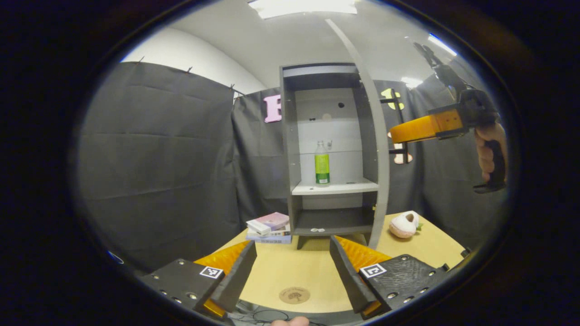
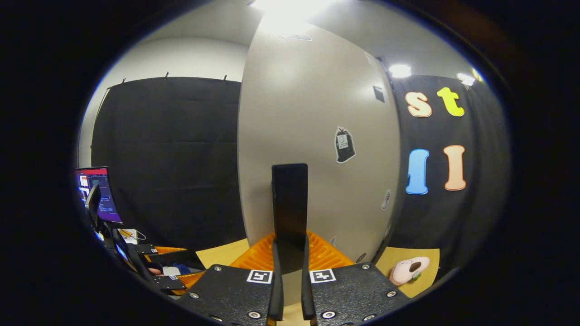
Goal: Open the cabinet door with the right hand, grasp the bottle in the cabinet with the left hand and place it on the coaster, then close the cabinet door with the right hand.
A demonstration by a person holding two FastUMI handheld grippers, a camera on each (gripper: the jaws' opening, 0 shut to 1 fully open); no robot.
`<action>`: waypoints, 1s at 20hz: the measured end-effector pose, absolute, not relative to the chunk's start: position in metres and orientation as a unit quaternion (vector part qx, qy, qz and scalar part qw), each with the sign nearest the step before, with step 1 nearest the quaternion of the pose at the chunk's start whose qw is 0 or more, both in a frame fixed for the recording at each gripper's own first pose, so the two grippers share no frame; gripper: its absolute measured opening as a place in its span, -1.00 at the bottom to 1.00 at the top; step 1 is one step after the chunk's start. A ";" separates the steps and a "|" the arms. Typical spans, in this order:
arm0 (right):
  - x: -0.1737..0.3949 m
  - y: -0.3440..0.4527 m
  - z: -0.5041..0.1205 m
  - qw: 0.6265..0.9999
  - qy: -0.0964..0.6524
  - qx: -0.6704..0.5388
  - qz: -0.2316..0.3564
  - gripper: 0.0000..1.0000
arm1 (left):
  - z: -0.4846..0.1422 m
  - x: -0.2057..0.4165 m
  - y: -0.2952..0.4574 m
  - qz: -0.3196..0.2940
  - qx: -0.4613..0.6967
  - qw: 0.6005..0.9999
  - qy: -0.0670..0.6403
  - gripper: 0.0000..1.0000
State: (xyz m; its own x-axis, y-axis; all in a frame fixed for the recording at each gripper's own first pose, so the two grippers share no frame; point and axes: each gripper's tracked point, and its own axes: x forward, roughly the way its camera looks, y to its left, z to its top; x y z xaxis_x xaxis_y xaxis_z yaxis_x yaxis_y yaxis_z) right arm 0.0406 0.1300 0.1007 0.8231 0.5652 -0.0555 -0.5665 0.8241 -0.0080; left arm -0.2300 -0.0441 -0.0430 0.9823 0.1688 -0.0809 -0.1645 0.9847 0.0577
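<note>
i see my left gripper (image 1: pixel 292 271) low over the pale wooden table (image 1: pixel 426 249), its fingers spread wide with nothing between them. ahead stands the tall grey cabinet (image 1: pixel 290 149) with its grey door (image 1: pixel 378 149) swung open, and the clear bottle with a green label (image 1: pixel 322 163) sits upright on the white middle shelf. the round brown coaster (image 1: pixel 294 295) lies on the table just in front of my left fingers. my right gripper (image 2: pixel 290 253) is clamped on the door's black bar handle (image 2: pixel 290 203). a stack of books (image 1: pixel 269 227) and a pink plush toy (image 1: pixel 404 225) flank the cabinet.
</note>
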 end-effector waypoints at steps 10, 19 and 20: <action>0.040 0.096 0.100 0.986 0.016 0.013 0.166 -0.71 | -0.012 -0.179 -0.090 0.049 0.041 0.998 0.022 0.93; 0.022 0.088 0.096 0.988 0.020 0.059 0.144 -0.64 | 0.015 -0.070 -0.102 0.011 0.055 0.998 -0.011 0.93; 0.018 0.083 0.091 0.989 0.020 0.058 0.131 -0.61 | 0.018 -0.052 -0.100 0.009 0.057 0.998 -0.012 0.86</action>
State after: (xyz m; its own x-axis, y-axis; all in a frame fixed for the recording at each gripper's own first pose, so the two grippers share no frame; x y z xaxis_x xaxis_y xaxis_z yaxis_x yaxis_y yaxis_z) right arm 0.0182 0.0829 0.0910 0.9647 0.2624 -0.0236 -0.2578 0.9587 0.1198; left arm -0.0523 -0.0996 0.0175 0.9995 0.0174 0.0255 -0.0202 0.9933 0.1138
